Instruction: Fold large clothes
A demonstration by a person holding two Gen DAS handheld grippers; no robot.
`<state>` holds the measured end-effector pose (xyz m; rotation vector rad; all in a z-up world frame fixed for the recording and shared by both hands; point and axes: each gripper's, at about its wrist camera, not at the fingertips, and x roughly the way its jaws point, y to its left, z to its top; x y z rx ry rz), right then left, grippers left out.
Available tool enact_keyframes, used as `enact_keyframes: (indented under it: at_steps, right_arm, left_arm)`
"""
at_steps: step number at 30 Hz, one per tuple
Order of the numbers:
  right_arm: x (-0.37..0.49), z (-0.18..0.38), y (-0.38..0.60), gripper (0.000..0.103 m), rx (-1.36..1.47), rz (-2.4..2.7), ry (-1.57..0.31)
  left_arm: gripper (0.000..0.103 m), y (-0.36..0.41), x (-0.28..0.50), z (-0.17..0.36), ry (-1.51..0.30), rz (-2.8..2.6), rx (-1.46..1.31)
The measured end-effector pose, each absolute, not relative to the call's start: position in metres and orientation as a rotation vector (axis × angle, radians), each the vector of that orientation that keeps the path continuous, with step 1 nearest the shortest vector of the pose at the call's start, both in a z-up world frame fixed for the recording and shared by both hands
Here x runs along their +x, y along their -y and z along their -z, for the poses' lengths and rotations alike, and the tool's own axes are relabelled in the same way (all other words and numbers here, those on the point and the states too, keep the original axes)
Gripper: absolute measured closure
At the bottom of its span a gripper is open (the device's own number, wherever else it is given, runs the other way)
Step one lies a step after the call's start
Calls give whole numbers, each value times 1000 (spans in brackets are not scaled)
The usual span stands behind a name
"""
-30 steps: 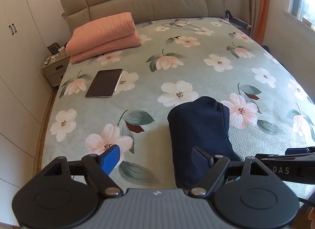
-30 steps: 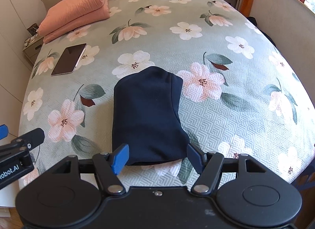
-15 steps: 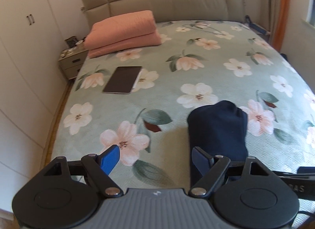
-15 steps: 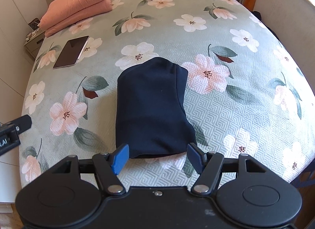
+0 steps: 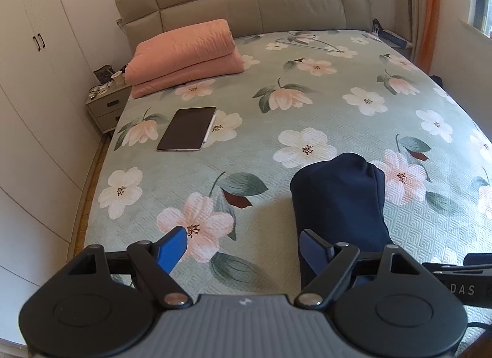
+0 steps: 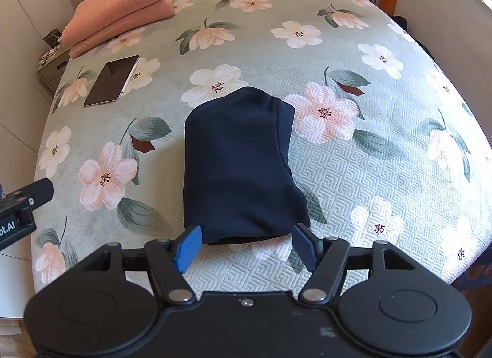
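Observation:
A folded navy blue garment (image 6: 240, 161) lies as a compact bundle near the front edge of the floral bedspread (image 6: 384, 149). It also shows in the left wrist view (image 5: 341, 201), to the right of the fingers. My right gripper (image 6: 246, 245) is open and empty, held just in front of the garment's near edge and above the bed. My left gripper (image 5: 243, 248) is open and empty, over the bedspread (image 5: 307, 105) to the left of the garment. Each gripper's body shows at the edge of the other's view.
A dark tablet (image 5: 187, 129) with a white stylus lies on the bed's left side. A folded pink quilt (image 5: 184, 53) sits by the headboard (image 5: 246, 10). A nightstand (image 5: 106, 105) and white wardrobe (image 5: 33, 81) stand left. A window wall is right.
Both grippers have drawn back and up from the garment, staying open. The left view has swung left and lifted, so the headboard and wardrobe show more. The garment has not moved.

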<state>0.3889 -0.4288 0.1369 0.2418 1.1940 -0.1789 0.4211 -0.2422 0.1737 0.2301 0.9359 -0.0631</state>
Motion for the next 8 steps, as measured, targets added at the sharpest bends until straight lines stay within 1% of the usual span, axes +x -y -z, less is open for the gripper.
enact_keyframes:
  at_steps: [8]
  right_arm:
    - [390, -137, 430, 25, 258, 189, -1202]
  left_arm:
    - [21, 247, 421, -170, -945, 99, 244]
